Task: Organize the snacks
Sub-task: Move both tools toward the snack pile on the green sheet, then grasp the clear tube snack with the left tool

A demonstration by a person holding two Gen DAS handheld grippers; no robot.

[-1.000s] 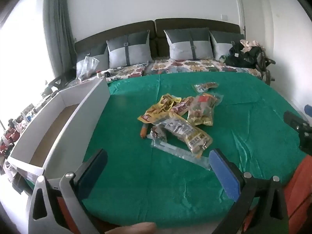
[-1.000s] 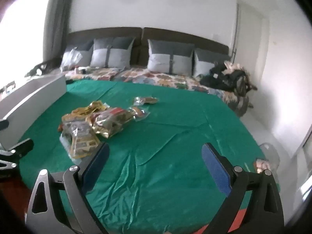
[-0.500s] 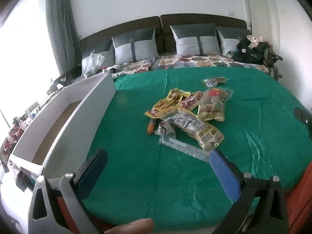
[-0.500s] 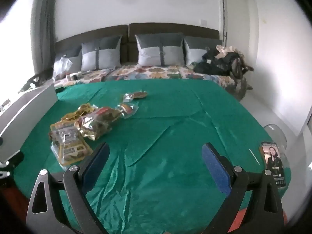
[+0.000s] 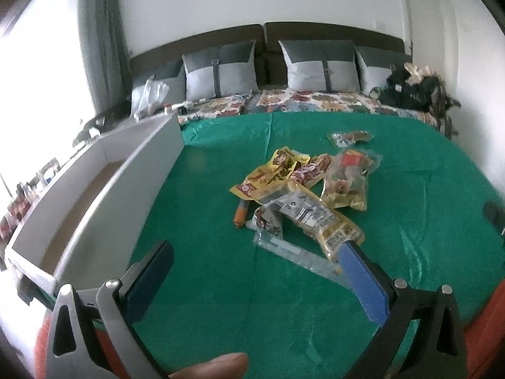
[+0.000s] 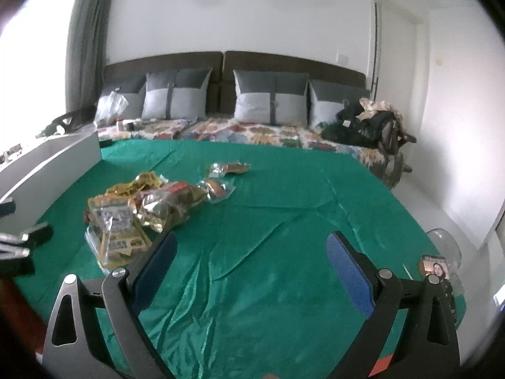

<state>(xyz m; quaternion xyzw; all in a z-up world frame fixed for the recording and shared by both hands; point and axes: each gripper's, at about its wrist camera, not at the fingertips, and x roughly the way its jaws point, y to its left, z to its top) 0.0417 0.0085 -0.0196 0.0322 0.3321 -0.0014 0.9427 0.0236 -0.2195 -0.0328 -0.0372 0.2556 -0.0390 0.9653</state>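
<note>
both tongs are spread wide with nothing between their blue pads — the left tongs (image 5: 255,262) hang over the near edge of the bed, the right tongs (image 6: 251,252) over its near right part. the bed is covered by a green cloth (image 5: 205,195), with a patterned quilt (image 5: 315,99) and grey cushions (image 5: 221,72) along the far edge by the headboard.

the snack packets lie in a loose heap around the middle of the cloth, a little toward the near edge. a yellow packet (image 5: 274,173) sits on the left of the heap, overlapping a red packet (image 5: 311,172); a clear bag of round snacks (image 5: 350,180) lies to its right. nearer, a yellow-and-white packet (image 5: 318,218) rests partly over a long clear sleeve (image 5: 296,254), whose near end runs behind the right pad of the left tongs. a small orange sausage stick (image 5: 241,214) lies just beside the heap on its left. one small clear packet (image 5: 350,137) sits apart, farther toward the headboard.

a white open box (image 5: 126,183) stands along the left edge of the bed, and a dark pile of clothes (image 5: 416,90) is at the far right corner. in the right wrist view the left tongs show at the left border — beside the heap (image 6: 151,208).
</note>
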